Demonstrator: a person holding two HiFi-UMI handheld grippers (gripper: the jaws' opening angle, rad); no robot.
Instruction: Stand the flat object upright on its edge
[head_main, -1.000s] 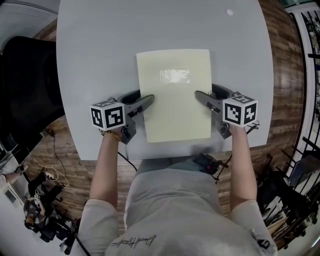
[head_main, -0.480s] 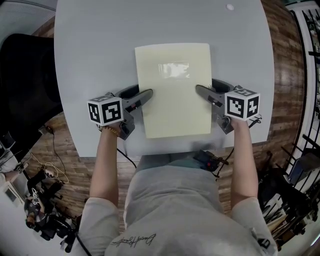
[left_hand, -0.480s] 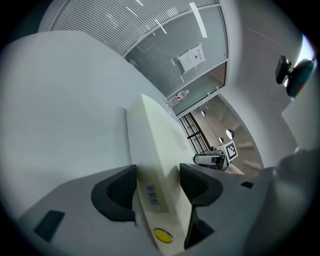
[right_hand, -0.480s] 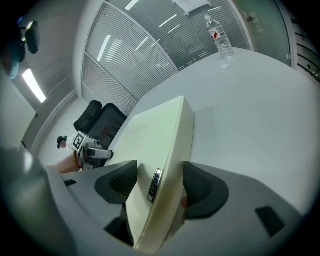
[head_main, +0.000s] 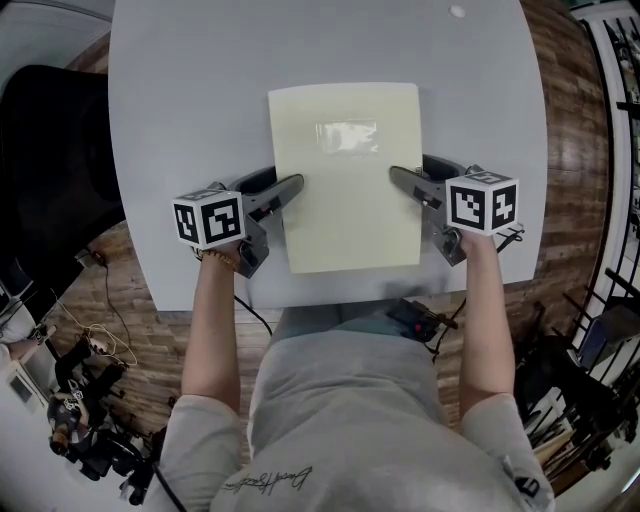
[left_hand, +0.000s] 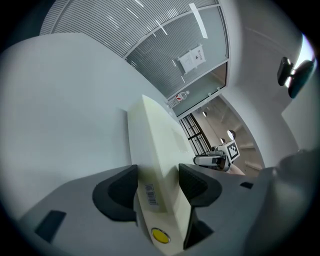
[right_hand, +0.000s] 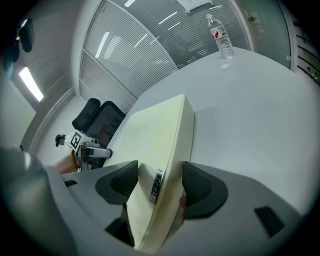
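Observation:
A pale yellow flat board (head_main: 345, 180) lies on the grey table (head_main: 180, 100), long side pointing away from me. My left gripper (head_main: 285, 186) straddles its left edge, one finger on top, the other under the rim. In the left gripper view the board's thick edge (left_hand: 155, 150) fills the gap of the left gripper (left_hand: 157, 185); its jaws have just been closing, and both pads touch the board. My right gripper (head_main: 408, 172) straddles the right edge the same way. In the right gripper view the board (right_hand: 155, 135) sits between the pads of the right gripper (right_hand: 157, 182), which touch it.
A water bottle (right_hand: 220, 35) stands at the table's far end with its white cap (head_main: 458, 12) lying nearby. A black office chair (head_main: 50, 160) stands left of the table. The table's near edge runs just behind both grippers.
The whole scene sits slightly higher in the head view. Both grippers stay at the board's side edges, and the board has not visibly shifted on the table.

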